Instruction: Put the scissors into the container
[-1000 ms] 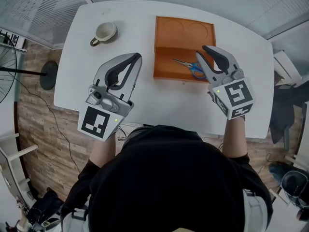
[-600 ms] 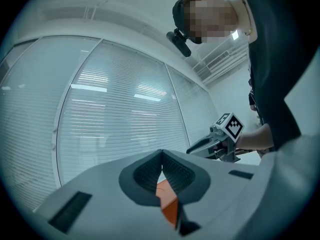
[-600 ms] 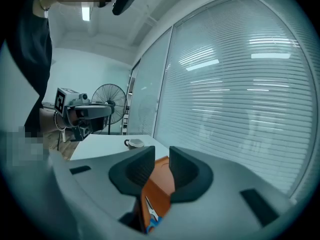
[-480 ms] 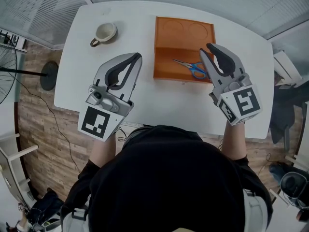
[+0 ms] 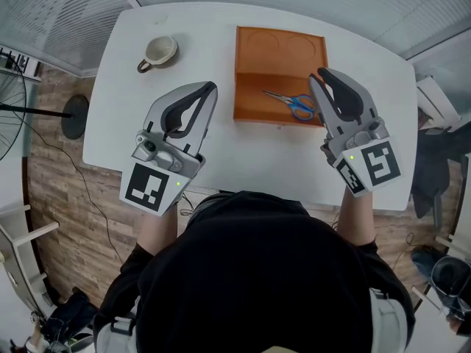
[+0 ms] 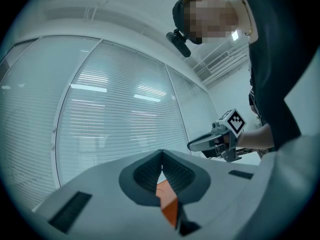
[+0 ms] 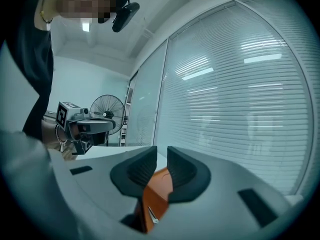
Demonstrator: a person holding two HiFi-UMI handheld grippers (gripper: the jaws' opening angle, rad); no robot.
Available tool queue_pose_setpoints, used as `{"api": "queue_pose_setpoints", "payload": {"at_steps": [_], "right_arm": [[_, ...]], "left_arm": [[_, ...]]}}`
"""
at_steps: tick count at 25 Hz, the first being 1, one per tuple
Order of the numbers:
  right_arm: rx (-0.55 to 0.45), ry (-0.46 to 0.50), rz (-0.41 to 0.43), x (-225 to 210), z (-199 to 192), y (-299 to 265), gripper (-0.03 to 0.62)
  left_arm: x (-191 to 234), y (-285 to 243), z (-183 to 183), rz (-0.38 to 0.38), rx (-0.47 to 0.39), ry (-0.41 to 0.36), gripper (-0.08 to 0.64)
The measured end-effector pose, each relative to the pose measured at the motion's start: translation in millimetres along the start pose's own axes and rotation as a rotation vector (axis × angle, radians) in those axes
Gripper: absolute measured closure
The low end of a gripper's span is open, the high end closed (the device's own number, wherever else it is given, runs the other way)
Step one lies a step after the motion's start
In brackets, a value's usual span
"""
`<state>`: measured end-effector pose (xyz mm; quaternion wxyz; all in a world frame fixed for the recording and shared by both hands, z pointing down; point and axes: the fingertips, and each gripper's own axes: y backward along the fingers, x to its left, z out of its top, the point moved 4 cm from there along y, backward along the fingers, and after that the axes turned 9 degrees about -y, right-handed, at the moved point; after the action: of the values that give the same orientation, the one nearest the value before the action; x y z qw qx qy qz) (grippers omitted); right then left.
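Blue-handled scissors (image 5: 291,103) lie in the near compartment of the orange container (image 5: 281,50) on the white table (image 5: 206,28). My right gripper (image 5: 321,74) hovers just right of the scissors, over the container's right edge, open by a narrow gap with nothing in it. In the right gripper view, the container (image 7: 157,184) and a scissor blade (image 7: 151,214) show below the right gripper (image 7: 162,149). My left gripper (image 5: 210,87) is held left of the container, shut and empty. In the left gripper view, the left gripper (image 6: 161,151) has its tips touching.
A beige mug (image 5: 159,49) stands at the table's far left. The container's far compartment has two round recesses (image 5: 283,44). A floor fan (image 5: 44,109) stands left of the table. The person's dark-clothed body fills the bottom of the head view.
My right gripper has drawn back to the right and toward the person, away from the scissors, which stay in the container. The left gripper has not moved.
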<state>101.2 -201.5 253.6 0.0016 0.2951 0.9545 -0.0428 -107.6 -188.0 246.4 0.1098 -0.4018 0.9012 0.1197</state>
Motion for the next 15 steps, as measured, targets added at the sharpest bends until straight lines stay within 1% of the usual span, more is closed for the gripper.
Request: {"api": "queue_pose_setpoints", "payload": {"at_steps": [3, 7, 15], "right_arm": [[-0.016, -0.006, 0.002, 0.5, 1.6, 1.4, 0.537], [-0.022, 0.002, 0.004, 1.8, 2.2, 2.8, 0.537], [-0.04, -0.013, -0.006, 0.5, 4.2, 4.3, 0.565]], "left_arm": [[0.4, 0.3, -0.3, 0.001, 0.001, 0.0, 0.546], [0.0, 1.1, -0.5, 0.002, 0.003, -0.002, 0.546], [1.1, 1.4, -0.5, 0.003, 0.003, -0.001, 0.546]]}}
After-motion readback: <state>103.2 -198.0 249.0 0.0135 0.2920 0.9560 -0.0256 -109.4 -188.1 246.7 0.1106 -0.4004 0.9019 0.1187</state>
